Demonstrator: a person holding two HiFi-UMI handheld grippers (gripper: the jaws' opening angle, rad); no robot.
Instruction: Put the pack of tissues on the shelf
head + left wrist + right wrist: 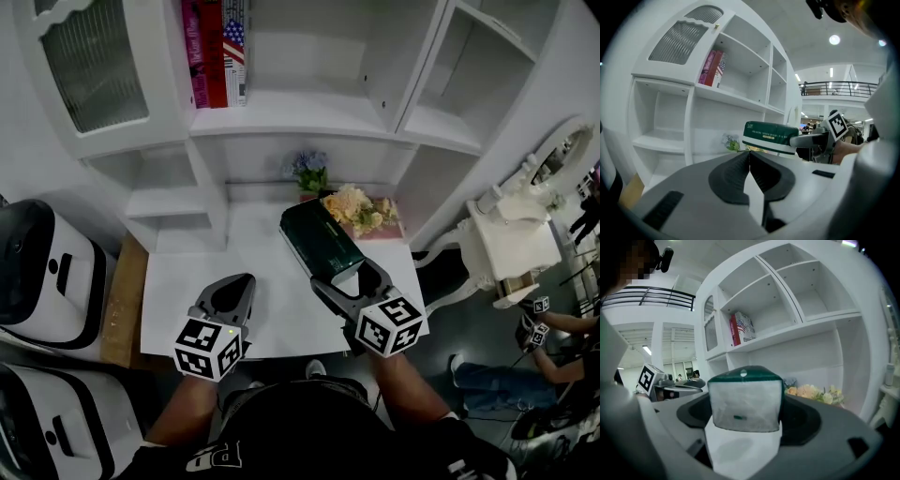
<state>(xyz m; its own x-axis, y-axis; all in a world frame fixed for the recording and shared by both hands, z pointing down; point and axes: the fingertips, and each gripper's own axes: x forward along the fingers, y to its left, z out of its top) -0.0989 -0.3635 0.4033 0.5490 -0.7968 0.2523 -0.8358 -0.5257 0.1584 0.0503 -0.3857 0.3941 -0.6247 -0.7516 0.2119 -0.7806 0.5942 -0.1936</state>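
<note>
The dark green pack of tissues (321, 241) with a clear white end (745, 405) is held up over the white desk (187, 281), pointing toward the shelf unit (300, 112). My right gripper (349, 278) is shut on its near end; both jaws press its sides. In the left gripper view the pack (768, 136) floats to the right, level with the lower shelf. My left gripper (234, 292) hovers over the desk to the pack's left, its jaws closed together with nothing between them (749, 161).
Red books (217, 52) stand on the upper left shelf. A flower arrangement (358, 208) and a small blue-flowered plant (309, 171) sit at the back of the desk. White appliances (42, 272) stand at left, a white chair (511, 239) at right.
</note>
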